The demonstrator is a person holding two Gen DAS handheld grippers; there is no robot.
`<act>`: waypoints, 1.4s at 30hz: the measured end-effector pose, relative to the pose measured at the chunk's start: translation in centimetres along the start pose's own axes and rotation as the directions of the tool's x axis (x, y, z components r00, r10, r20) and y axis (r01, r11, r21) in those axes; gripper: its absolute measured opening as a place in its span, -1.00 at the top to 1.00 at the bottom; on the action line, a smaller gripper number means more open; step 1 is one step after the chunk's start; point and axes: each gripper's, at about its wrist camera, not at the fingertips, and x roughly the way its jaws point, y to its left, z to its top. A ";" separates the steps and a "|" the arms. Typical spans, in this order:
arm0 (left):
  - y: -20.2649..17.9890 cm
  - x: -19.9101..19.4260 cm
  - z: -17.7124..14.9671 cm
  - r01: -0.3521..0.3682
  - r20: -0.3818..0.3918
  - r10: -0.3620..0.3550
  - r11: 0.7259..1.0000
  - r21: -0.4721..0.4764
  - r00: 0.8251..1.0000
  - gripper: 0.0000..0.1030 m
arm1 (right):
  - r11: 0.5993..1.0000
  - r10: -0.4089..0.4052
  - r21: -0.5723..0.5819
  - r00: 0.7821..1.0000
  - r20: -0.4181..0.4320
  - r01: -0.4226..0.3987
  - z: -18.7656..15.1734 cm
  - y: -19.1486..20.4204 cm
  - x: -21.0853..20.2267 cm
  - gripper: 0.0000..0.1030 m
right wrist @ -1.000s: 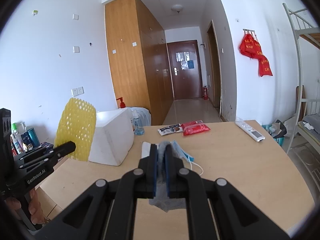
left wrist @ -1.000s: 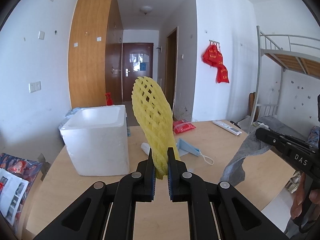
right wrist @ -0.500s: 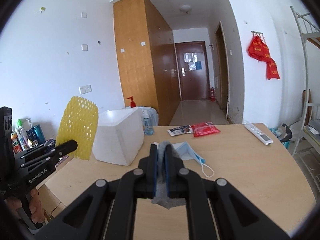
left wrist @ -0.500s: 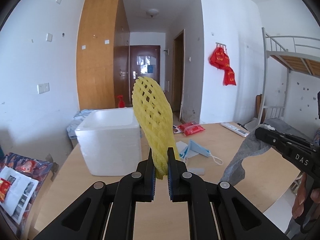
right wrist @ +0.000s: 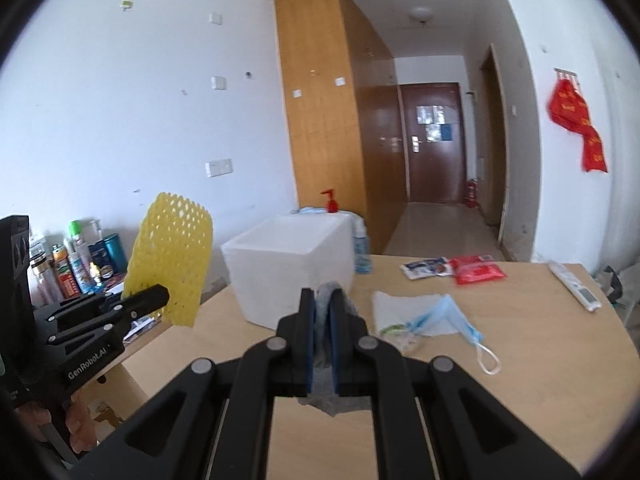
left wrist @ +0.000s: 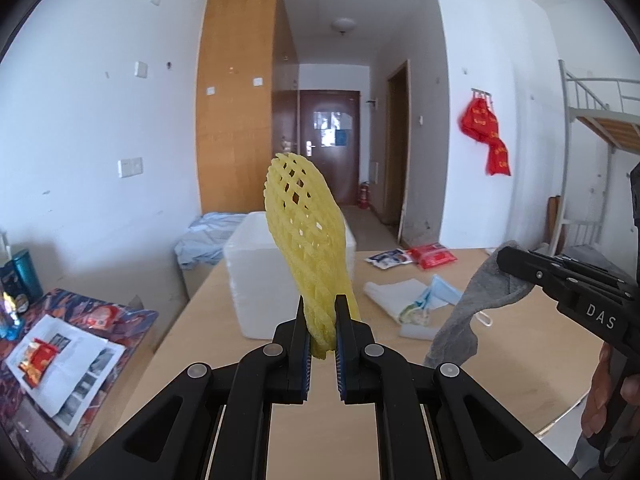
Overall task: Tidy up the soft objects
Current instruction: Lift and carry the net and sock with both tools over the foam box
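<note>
My left gripper (left wrist: 322, 312) is shut on a yellow foam net sleeve (left wrist: 306, 236), which stands upright above the wooden table (left wrist: 500, 344). The same yellow foam net sleeve (right wrist: 170, 268) shows at the left of the right wrist view, held by the left gripper (right wrist: 162, 294). My right gripper (right wrist: 323, 302) is shut on a grey sock (right wrist: 325, 322), and that grey sock (left wrist: 472, 304) hangs from the right gripper (left wrist: 504, 256) in the left wrist view. A white foam box (right wrist: 292, 268) stands open-topped on the table's left part, ahead of both grippers.
A blue face mask (right wrist: 452, 318), a white cloth (right wrist: 400, 312), red and white packets (right wrist: 476, 270) and a remote control (right wrist: 574, 286) lie on the table. Bottles (right wrist: 68, 264) crowd a low surface on the left. A bunk bed frame (left wrist: 592, 152) stands at right.
Both grippers have swung leftward across the room with their loads: the foam box and table items have shifted right in both views. The grips have not changed.
</note>
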 end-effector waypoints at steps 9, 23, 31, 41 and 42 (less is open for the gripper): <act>2.0 -0.2 -0.4 -0.049 -0.002 0.049 0.998 -0.026 0.999 0.80 | 0.996 0.080 -0.030 0.997 -0.010 -0.080 0.7 2.1 2.1 0.83; 2.9 1.4 1.0 -0.027 -0.004 0.027 0.999 -0.043 1.000 0.80 | 0.996 0.079 -0.038 0.996 -0.028 -0.080 1.3 2.9 3.6 0.83; 3.5 2.8 3.7 -0.026 -0.009 0.025 0.998 -0.054 1.000 0.80 | 0.996 0.068 -0.049 0.998 -0.012 -0.069 4.2 3.1 4.4 0.83; 3.7 5.2 7.2 -0.019 0.005 0.019 0.999 -0.032 1.000 0.80 | 0.995 0.070 -0.078 0.997 0.018 -0.068 8.3 2.9 5.8 0.83; 3.8 5.6 7.4 -0.018 0.004 0.018 0.999 -0.032 1.000 0.80 | 0.995 0.067 -0.080 0.998 0.022 -0.065 8.6 2.8 6.0 0.83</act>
